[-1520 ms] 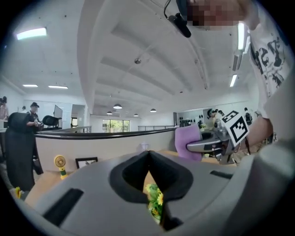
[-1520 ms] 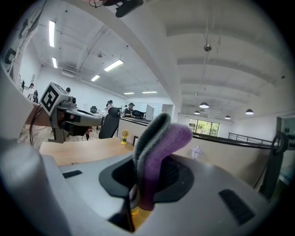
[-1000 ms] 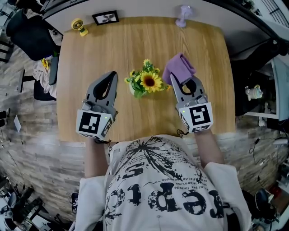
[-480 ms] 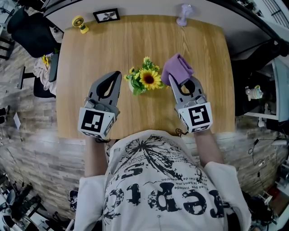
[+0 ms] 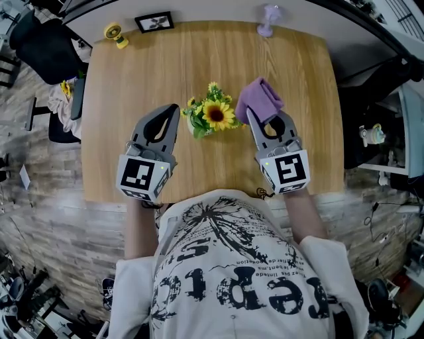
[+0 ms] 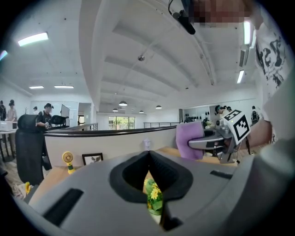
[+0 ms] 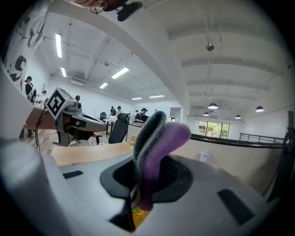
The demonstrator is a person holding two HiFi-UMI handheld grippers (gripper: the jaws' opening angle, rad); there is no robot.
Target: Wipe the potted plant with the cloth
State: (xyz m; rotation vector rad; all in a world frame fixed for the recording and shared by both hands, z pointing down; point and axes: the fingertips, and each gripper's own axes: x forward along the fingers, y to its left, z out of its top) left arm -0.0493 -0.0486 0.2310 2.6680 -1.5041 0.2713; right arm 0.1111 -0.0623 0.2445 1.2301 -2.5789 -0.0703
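- A person in a white shirt with black print point(image 5: 232, 265) stands at a light wooden bench point(image 5: 132, 73), a pair of grey tongs in each hand, each pair carrying a cube with a square marker.
- The left tongs point(image 5: 173, 110) are pressed fully together with nothing caught between them (their own camera shows the two dark pads meeting in a single seam). Their tip sits just left of the plant's leaves.
- The right tongs point(image 5: 254, 116) are clamped on a folded purple cloth point(image 5: 260, 98), fleecy with a grey inner face. It stands up past the tip, clear of the bench top.
- A small potted plant point(image 5: 211, 116) of yellow sunflower blooms and green leaves stands upright near the middle of the bench, between the two tips. Its pot looks pale, though the foliage hides most of it from above.
- The purple cloth hangs just to the right of the blooms. Whether it touches them cannot be told from the head view.
- Along the far edge of the bench stand a small yellow fan point(image 5: 116, 36), a black-framed picture point(image 5: 154, 24) and a little pale lilac object point(image 5: 268, 20), all well apart from the plant.
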